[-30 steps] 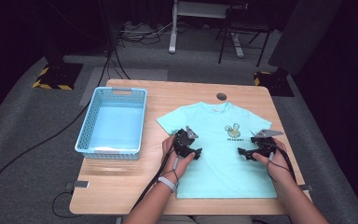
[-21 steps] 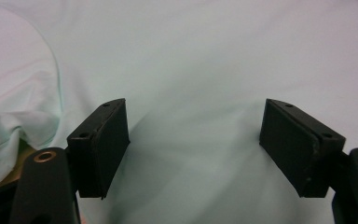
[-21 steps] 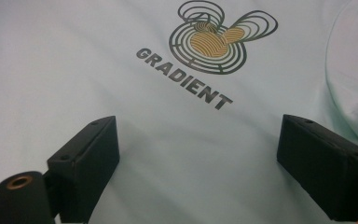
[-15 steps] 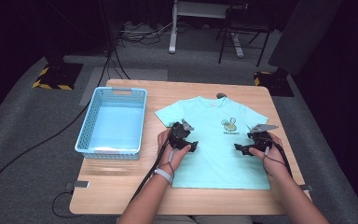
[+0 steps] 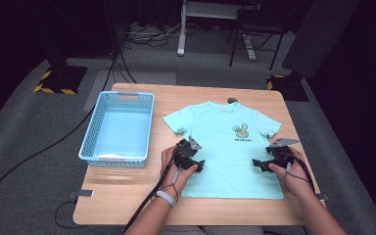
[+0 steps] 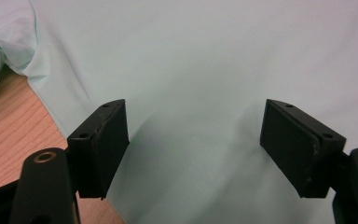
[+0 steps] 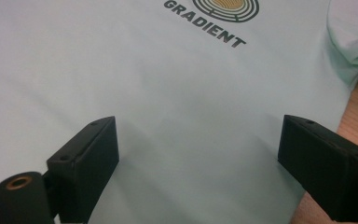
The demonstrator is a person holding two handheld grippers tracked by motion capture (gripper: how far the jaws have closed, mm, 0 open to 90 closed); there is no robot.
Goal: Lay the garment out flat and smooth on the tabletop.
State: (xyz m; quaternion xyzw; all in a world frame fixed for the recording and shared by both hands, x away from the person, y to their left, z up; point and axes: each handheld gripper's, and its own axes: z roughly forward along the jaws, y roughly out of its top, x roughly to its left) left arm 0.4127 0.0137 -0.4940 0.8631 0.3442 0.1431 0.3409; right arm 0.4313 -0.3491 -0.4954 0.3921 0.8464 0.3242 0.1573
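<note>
A pale blue plastic basket (image 5: pixel 118 128) stands at the left of a light wooden table (image 5: pixel 127 196), well apart from a mint-green T-shirt (image 5: pixel 225 147) that lies flat, front up, over the middle and right of the tabletop, collar toward the far edge. A small printed emblem (image 5: pixel 243 131) with dark lettering sits on the shirt's chest; the right gripper view reads it as "GRADIENT" (image 7: pixel 204 30) beneath a ringed yellow design. Two forearms enter from the near edge. The left gripper (image 5: pixel 199 165) rests over the shirt's left side, just inside its side seam, below the left sleeve (image 5: pixel 176 121). In the left gripper view its black jaws stand wide apart with bare fabric between them and nothing pinched; the seam edge and a strip of wood grain run past the left jaw. The right gripper (image 5: pixel 255 163) rests over the shirt's right side, below the right sleeve (image 5: pixel 270 128). In the right gripper view its jaws are likewise spread wide over smooth cloth, gripping nothing, with the table showing at the right. A small dark round object (image 5: pixel 232 101) lies on the table just beyond the collar.
</note>
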